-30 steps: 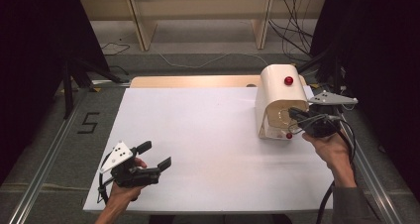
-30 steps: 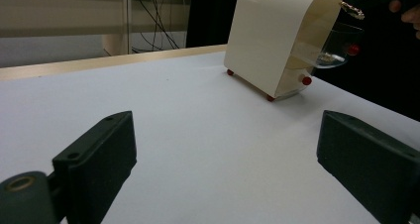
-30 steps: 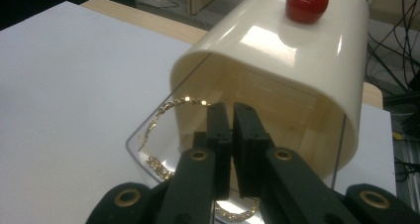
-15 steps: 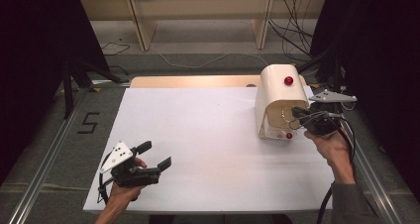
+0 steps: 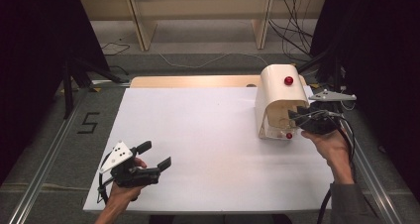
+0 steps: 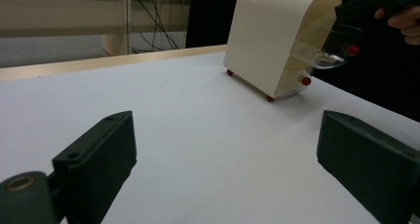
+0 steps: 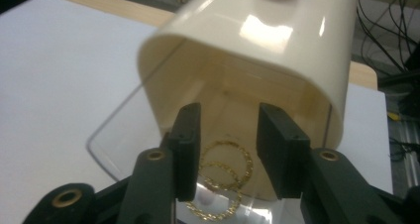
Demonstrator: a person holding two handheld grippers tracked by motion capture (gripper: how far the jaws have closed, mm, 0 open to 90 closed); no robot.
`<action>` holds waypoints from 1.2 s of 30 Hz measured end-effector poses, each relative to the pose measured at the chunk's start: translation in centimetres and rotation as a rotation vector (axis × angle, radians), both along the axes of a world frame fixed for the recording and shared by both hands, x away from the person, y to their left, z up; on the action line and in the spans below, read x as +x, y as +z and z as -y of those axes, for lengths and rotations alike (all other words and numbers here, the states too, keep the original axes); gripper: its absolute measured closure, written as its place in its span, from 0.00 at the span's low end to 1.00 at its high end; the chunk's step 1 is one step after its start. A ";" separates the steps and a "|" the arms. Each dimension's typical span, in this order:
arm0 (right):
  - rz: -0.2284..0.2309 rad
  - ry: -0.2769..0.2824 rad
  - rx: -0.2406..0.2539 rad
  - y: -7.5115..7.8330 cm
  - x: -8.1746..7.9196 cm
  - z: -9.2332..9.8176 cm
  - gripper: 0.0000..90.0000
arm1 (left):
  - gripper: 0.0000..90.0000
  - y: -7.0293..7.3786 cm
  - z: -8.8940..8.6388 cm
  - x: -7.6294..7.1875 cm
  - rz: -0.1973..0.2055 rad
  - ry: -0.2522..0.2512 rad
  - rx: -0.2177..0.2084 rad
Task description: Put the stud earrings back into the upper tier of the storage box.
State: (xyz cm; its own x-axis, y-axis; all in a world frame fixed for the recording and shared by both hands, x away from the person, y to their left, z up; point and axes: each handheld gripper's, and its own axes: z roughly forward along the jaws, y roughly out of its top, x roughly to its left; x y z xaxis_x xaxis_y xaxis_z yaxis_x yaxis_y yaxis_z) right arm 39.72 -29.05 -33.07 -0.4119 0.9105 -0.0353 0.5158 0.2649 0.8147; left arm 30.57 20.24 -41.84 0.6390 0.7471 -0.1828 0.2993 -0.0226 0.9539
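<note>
A cream, round-topped box (image 5: 275, 92) with a red knob (image 5: 288, 80) on top stands at the right of the white table (image 5: 198, 135). Its clear front flap (image 7: 121, 147) hangs open, with gold rings (image 7: 225, 164) printed on it and a red knob (image 6: 352, 49) at its edge. My right gripper (image 5: 295, 117) reaches into the box's mouth. Its jaws have just been opening, and in the right gripper view (image 7: 227, 135) they stand apart with nothing pressed between them. My left gripper (image 5: 158, 154) rests open near the front left edge, nothing in it (image 6: 223, 164).
A wooden strip (image 5: 193, 81) runs along the table's far edge, with shelf legs and loose cables (image 5: 292, 30) behind it. Metal rails (image 5: 44, 169) flank the table. Small red feet (image 6: 270, 98) carry the box.
The right gripper has drawn back a little from the box's mouth and its jaws stand wider apart. The left hand and its gripper have kept still.
</note>
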 end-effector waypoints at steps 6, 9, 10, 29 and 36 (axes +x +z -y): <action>0.033 0.078 0.080 0.8 -0.9 -0.8 0.61 | 0.09 0.0 0.0 0.0 -0.001 -0.001 -0.001; 0.045 0.120 0.126 1.1 -1.3 -1.4 0.59 | 0.09 0.0 0.0 0.0 0.000 -0.002 0.000; 0.053 0.134 0.139 1.1 -1.5 -1.6 0.58 | 0.09 0.0 0.0 0.0 0.000 -0.001 -0.001; 0.087 0.306 0.291 -1.4 -3.7 -4.9 0.46 | 0.09 0.0 0.0 0.0 -0.009 -0.008 0.000; 0.106 0.355 0.315 -3.7 -5.5 -5.4 0.42 | 0.09 -0.1 0.0 0.0 -0.019 -0.017 0.002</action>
